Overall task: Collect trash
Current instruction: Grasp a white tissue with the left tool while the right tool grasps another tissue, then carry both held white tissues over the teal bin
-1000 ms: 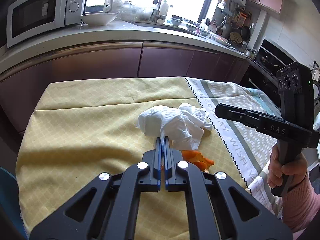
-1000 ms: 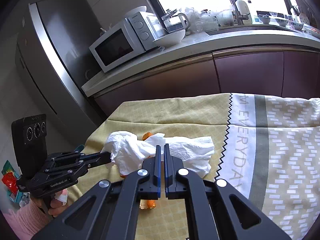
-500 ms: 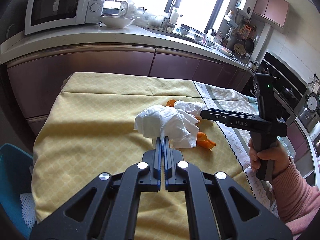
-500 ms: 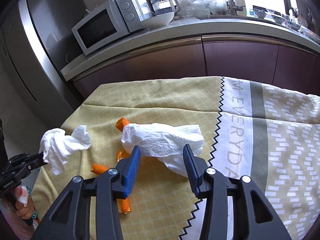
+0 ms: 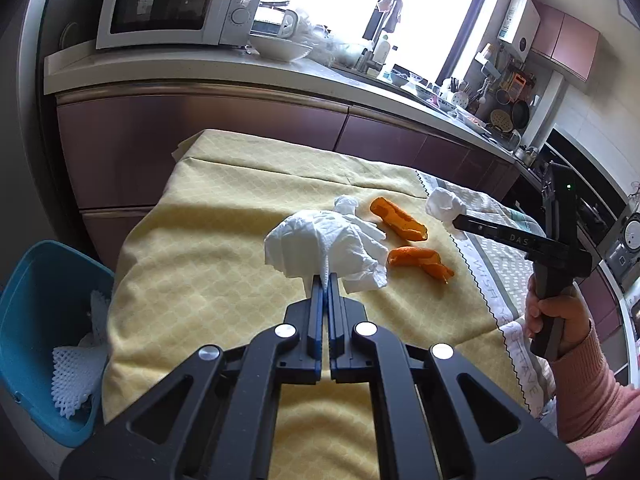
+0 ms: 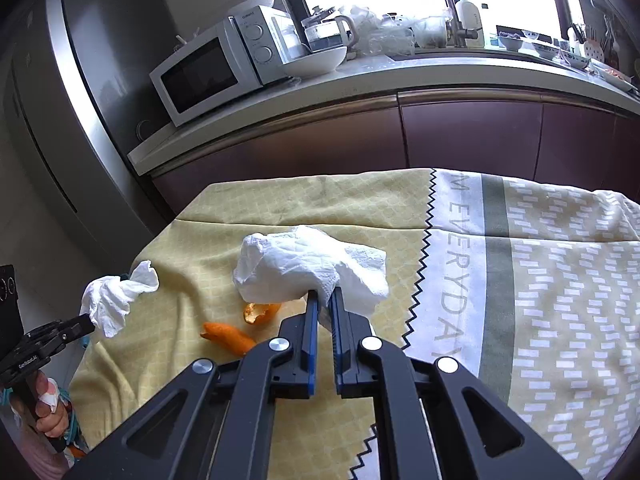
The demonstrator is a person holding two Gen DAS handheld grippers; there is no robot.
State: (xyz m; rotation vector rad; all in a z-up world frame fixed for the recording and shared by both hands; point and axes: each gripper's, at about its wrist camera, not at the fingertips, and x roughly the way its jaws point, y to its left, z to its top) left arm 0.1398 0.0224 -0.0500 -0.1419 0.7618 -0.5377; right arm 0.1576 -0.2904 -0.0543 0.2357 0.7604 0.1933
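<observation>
While each claw is clamped on a wad of white tissue, the relation that matters for the coming move is where the blue bin [image 5: 48,332] lies from them. In the left wrist view the left claw [image 5: 325,280] is seen pressed together on the near edge of a crumpled tissue [image 5: 320,246], which is held up over the yellow tablecloth [image 5: 208,264]. The bin stands on the floor just off the left edge of the worktop, lower than the cloth, with white foam netting [image 5: 76,376] already lying in it. It is therefore to the left of and below the left claw, and the left hand is judged much the nearer of the two to it.

In the right wrist view the right claw [image 6: 324,300] is seen just closed on a second, longer tissue [image 6: 308,264], whose long axis runs left to right across the claw; a narrow gap is kept between the blue pads by the paper. The bin cannot be seen from this side.

Two pieces of orange peel [image 5: 400,220] are left on the cloth between the claws, their long axes running from far left to near right. They are judged to remain for a later pass.
</observation>
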